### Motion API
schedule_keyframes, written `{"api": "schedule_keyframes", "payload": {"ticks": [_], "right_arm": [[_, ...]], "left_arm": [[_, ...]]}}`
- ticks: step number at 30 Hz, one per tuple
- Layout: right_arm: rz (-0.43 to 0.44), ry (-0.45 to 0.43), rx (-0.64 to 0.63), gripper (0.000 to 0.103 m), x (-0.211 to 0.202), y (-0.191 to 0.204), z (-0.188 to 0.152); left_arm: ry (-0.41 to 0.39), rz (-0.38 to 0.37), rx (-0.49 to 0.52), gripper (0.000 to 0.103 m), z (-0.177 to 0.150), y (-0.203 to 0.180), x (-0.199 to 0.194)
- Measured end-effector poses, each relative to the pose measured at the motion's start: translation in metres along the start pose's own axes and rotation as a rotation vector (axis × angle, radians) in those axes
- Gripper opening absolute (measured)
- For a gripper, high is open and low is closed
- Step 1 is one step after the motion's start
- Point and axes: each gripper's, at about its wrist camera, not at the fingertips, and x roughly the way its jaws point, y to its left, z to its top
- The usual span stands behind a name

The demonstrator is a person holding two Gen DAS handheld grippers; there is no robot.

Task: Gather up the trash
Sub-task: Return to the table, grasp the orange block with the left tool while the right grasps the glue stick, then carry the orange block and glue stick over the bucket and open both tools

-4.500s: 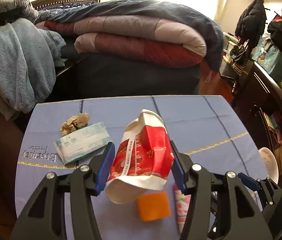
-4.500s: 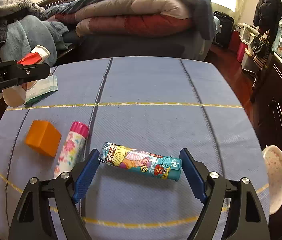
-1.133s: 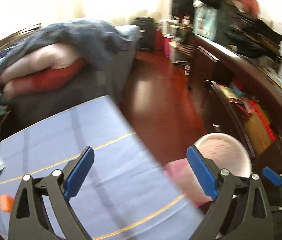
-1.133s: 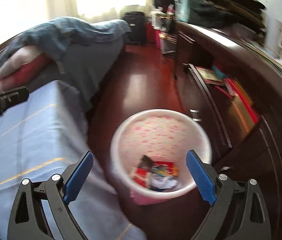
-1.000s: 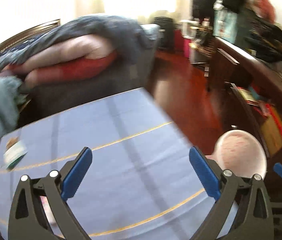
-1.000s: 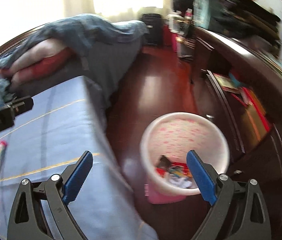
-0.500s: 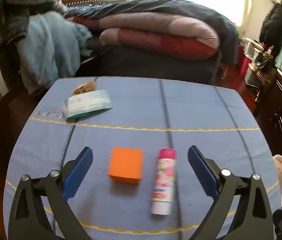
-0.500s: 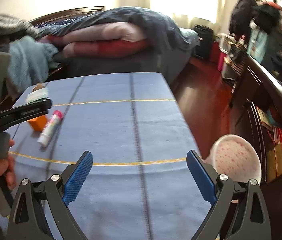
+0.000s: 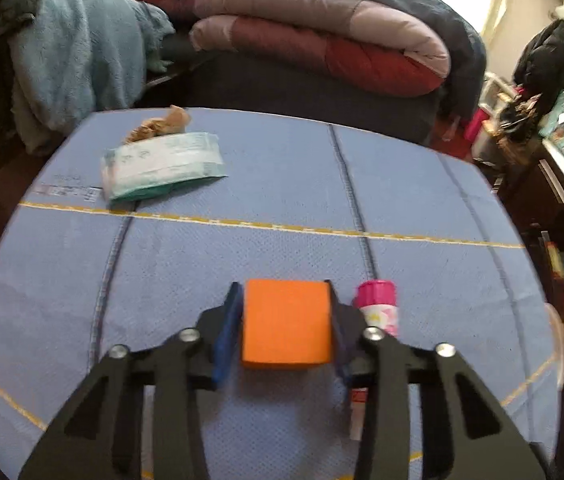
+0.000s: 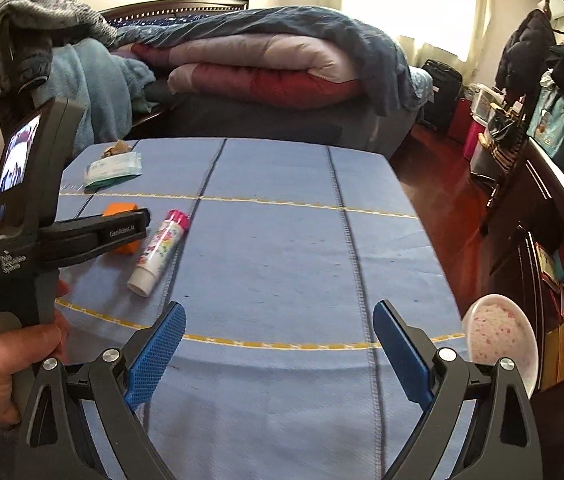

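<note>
Orange block (image 9: pixel 286 326) clamped in left gripper (image 9: pixel 284 328) on blue tablecloth (image 9: pixel 282 200) (bedroom), right gripper (image 10: pixel 279 344) apart.

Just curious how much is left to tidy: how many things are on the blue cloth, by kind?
Orange cube-shaped block: 1
Pink-capped floral tube: 1
White and green tissue packet: 1
Crumpled brown paper wad: 1
Total: 4

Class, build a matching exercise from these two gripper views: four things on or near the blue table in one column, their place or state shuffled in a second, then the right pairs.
1 orange block
2 pink-capped tube
3 tissue pack
4 right gripper

A open, holding nothing
B lying just right of the block
C clamped in the left gripper
D beside crumpled brown paper

Pairs: 1-C, 2-B, 3-D, 4-A
</note>
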Motion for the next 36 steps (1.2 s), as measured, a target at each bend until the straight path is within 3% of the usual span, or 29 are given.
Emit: {"api": "schedule_keyframes", "payload": {"ticks": [6, 12, 16, 18, 25, 29, 30, 36], "right_arm": [[0.067, 0.020, -0.015, 0.094, 0.018, 0.031, 0.009], [0.116, 0.057, -0.047, 0.092, 0.047, 0.071, 0.021], [0.130, 0.091, -0.048, 0.081, 0.066, 0.091, 0.025], [0.128, 0.112, -0.048, 0.071, 0.073, 0.096, 0.026], [0.134, 0.119, -0.048, 0.058, 0.078, 0.106, 0.025], [0.141, 0.117, -0.056, 0.028, 0.075, 0.104, 0.025], [0.147, 0.120, -0.052, 0.025, 0.075, 0.102, 0.026], [0.169, 0.119, -0.034, 0.023, 0.067, 0.089, 0.023]], "left_arm": [[-0.042, 0.008, -0.022, 0.036, 0.003, 0.023, -0.016], [-0.114, 0.064, -0.058, 0.036, 0.008, 0.061, -0.047], [-0.134, 0.087, -0.072, 0.036, 0.010, 0.081, -0.058], [-0.137, 0.092, -0.078, 0.036, 0.011, 0.087, -0.060], [-0.136, 0.095, -0.081, 0.036, 0.009, 0.096, -0.063], [-0.141, 0.091, -0.068, 0.036, 0.008, 0.089, -0.066], [-0.143, 0.090, -0.064, 0.036, 0.007, 0.087, -0.067], [-0.155, 0.084, -0.032, 0.036, 0.007, 0.069, -0.076]]}}
